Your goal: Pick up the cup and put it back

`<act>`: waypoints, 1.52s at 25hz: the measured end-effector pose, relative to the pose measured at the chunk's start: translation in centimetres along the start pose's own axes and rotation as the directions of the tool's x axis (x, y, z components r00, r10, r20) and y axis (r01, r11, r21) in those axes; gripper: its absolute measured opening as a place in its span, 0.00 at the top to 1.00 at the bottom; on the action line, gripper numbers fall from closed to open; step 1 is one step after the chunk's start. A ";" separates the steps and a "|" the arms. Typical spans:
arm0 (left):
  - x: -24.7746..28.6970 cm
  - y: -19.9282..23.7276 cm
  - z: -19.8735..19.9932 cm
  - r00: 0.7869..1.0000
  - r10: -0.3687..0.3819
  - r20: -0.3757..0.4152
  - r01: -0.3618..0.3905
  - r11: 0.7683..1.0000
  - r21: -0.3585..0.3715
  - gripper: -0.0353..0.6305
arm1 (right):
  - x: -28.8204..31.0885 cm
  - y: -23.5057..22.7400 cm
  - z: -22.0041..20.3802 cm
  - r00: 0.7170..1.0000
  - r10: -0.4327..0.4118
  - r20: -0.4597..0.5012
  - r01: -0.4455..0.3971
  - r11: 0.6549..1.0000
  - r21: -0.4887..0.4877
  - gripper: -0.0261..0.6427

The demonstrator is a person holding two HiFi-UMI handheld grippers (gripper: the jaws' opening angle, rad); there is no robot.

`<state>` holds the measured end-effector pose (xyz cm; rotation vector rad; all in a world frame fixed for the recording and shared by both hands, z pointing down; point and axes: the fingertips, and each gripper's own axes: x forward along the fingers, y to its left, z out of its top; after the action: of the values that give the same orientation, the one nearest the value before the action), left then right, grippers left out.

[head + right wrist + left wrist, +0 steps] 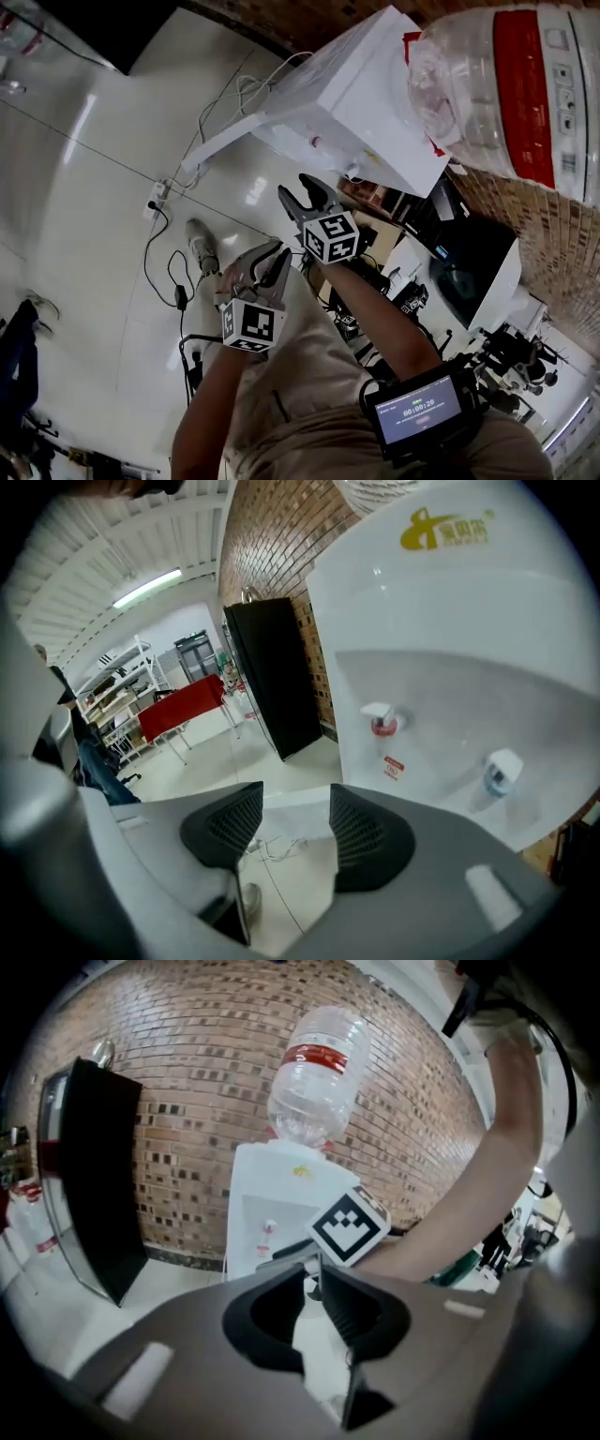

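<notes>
Glossy white floor point(84, 187) runs up to a rough red-brick wall point(187, 1072) with pale mortar lines. Close ahead of the right gripper point(296, 789), and a little to its right, stands a smooth white plastic water dispenser point(450, 649). Its recessed front carries a red-capped tap point(380, 719) and a blue-capped tap point(500, 771). On top sits an upturned clear ribbed plastic bottle with a red band point(314, 1082).

To that gripper's left a tall flat black cabinet point(272, 667) stands against the brick. Further left is a table draped in red cloth point(183, 705). Below both grippers, thin white and black cables with a white power strip point(159, 197) trail over the floor beside a grey shoe point(200, 242).

The right gripper's dark, mesh-textured pads stand about half apart, empty — only floor and cable show between them.

The left gripper point(314, 1274) has its ridged black jaws drawn together at the tips, with a thin wedge of gap behind them and nothing held. Just beyond its tips the right gripper's marker cube blocks part of the dispenser.

Where the cup is — no view tells.
</notes>
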<state>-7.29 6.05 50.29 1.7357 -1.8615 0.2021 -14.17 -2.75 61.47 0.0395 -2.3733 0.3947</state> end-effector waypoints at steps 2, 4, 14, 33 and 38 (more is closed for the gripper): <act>-0.8 -0.3 1.7 1.000 -0.007 0.007 0.006 1.000 0.021 0.86 | -1.0 0.9 1.2 1.000 0.016 0.013 -0.016 1.000 0.004 0.64; -1.6 -1.0 2.9 1.000 -0.019 0.002 0.018 0.999 0.036 0.86 | -2.2 1.6 2.0 0.999 0.031 0.016 -0.031 0.999 0.015 0.65; -6.9 -6.7 8.4 0.990 -0.134 -0.037 0.136 0.988 0.072 0.86 | -9.9 5.0 5.2 0.998 0.058 0.029 -0.061 0.994 0.094 0.68; -19.6 -8.4 10.8 0.963 -0.254 -0.092 0.266 0.948 0.172 0.86 | -22.0 7.2 9.5 0.963 -0.122 0.241 0.053 0.960 0.275 0.82; -18.9 -6.5 11.7 0.965 -0.244 -0.094 0.257 0.953 0.163 0.86 | -25.5 7.8 10.5 0.950 -0.139 0.280 0.069 0.966 0.248 0.83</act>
<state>-5.02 15.79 29.39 2.0362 -1.5928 0.3313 -3.25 -0.46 35.03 0.3571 -2.5889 0.6573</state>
